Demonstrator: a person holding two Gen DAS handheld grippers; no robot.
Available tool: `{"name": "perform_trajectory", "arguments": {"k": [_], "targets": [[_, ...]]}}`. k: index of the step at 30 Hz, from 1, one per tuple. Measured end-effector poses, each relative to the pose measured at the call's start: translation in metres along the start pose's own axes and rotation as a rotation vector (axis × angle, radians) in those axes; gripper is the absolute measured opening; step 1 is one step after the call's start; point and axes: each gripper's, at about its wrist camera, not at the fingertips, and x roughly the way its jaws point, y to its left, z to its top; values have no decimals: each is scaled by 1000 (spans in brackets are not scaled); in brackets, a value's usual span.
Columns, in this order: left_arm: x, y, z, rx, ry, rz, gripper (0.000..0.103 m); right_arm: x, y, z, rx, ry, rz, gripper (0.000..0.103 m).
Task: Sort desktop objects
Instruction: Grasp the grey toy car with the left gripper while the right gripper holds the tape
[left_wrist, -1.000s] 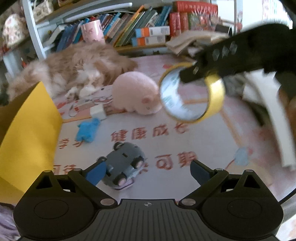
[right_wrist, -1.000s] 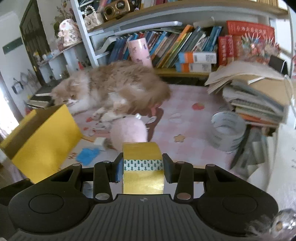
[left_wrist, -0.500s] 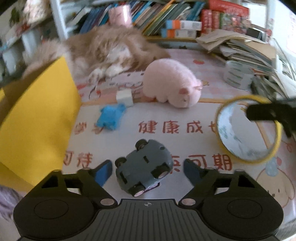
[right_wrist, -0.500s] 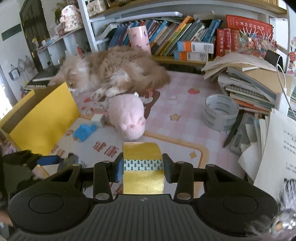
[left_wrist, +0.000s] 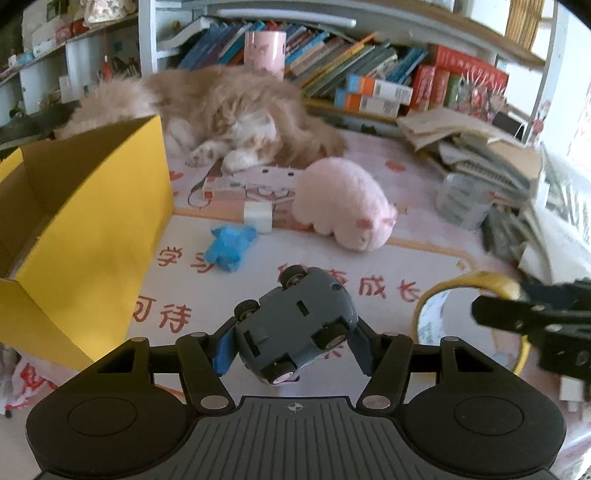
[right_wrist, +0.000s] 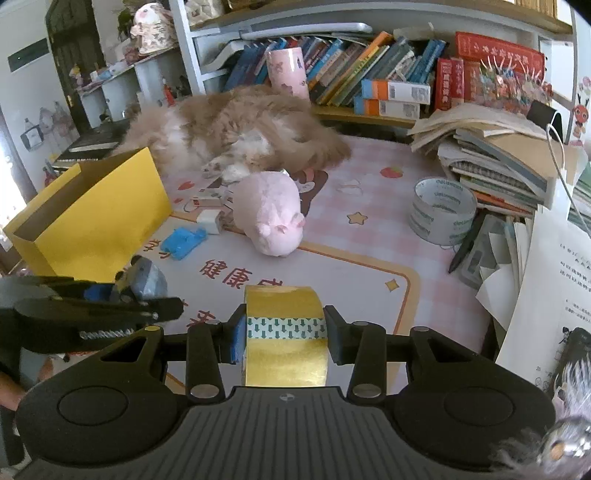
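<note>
My left gripper (left_wrist: 291, 345) is shut on a grey toy car (left_wrist: 295, 325), held upside down with its wheels up, above the printed mat. My right gripper (right_wrist: 285, 334) is shut on a yellow tape roll (right_wrist: 285, 334); the roll also shows in the left wrist view (left_wrist: 469, 284) at the right. The open yellow box (left_wrist: 92, 236) stands to the left. A pink plush pig (left_wrist: 343, 206), a blue toy (left_wrist: 231, 245) and a white block (left_wrist: 258, 216) lie on the mat ahead. The car also shows in the right wrist view (right_wrist: 147, 282).
A fluffy cat (left_wrist: 229, 110) lies at the back of the desk before a bookshelf (left_wrist: 332, 74). A grey tape roll (right_wrist: 441, 210) sits by a pile of books and papers (right_wrist: 498, 158) on the right.
My left gripper has closed on the grey car and lifted it off the mat. My right gripper, still holding the yellow tape, has drifted lower and right in the left view.
</note>
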Motion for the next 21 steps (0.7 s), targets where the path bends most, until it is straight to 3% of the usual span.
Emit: {"name": "perform_trajectory", "arguments": {"k": [21], "targets": [[-56, 6, -11, -12, -43, -69, 61, -28, 23, -7, -12, -24, 23, 38]]}}
